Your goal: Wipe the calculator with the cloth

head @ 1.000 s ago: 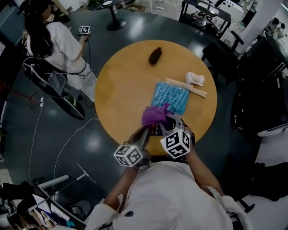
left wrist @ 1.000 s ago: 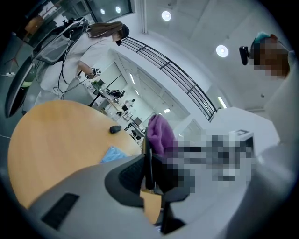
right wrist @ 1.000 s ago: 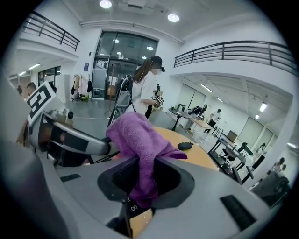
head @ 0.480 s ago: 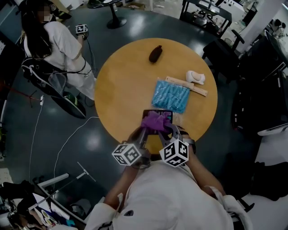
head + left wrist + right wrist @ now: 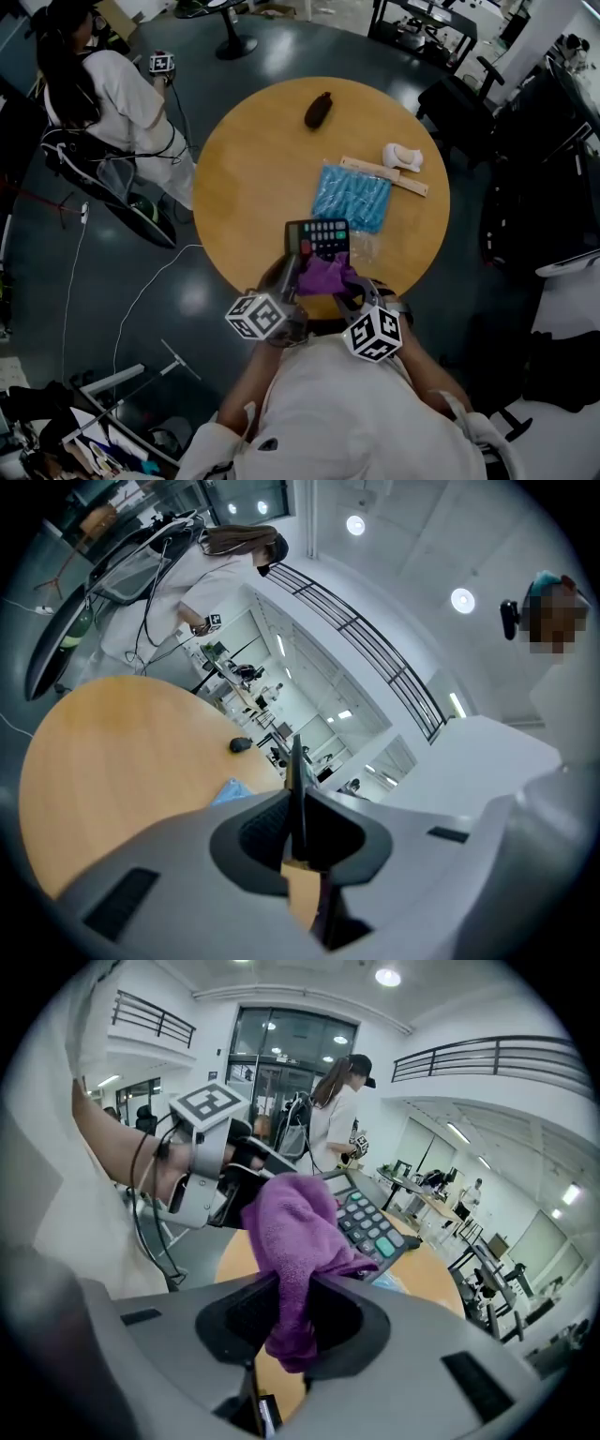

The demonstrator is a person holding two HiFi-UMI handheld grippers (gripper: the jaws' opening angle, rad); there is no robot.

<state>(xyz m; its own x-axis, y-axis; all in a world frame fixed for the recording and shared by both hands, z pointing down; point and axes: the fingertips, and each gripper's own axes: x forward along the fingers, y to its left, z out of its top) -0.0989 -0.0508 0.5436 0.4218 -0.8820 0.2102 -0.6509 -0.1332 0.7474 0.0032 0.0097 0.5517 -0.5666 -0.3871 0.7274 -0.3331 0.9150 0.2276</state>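
A dark calculator (image 5: 319,240) with coloured keys is held above the near edge of the round wooden table (image 5: 253,159), its key face turned up. My left gripper (image 5: 290,272) is shut on its near edge; in the left gripper view the calculator (image 5: 296,789) shows edge-on between the pads. My right gripper (image 5: 339,285) is shut on a purple cloth (image 5: 326,274), which lies against the calculator's near end. In the right gripper view the cloth (image 5: 292,1241) bulges from the jaws and covers the lower part of the keypad (image 5: 370,1224).
On the table lie a blue packet (image 5: 353,198), a wooden ruler (image 5: 384,175), a white object (image 5: 403,157) and a dark brown object (image 5: 317,110). A person in white (image 5: 108,89) sits at the far left beside the table. Cables run over the dark floor.
The right gripper drew the purple cloth down the calculator toward me, uncovering the keys. The calculator stays in the left gripper, with its face now in full sight.
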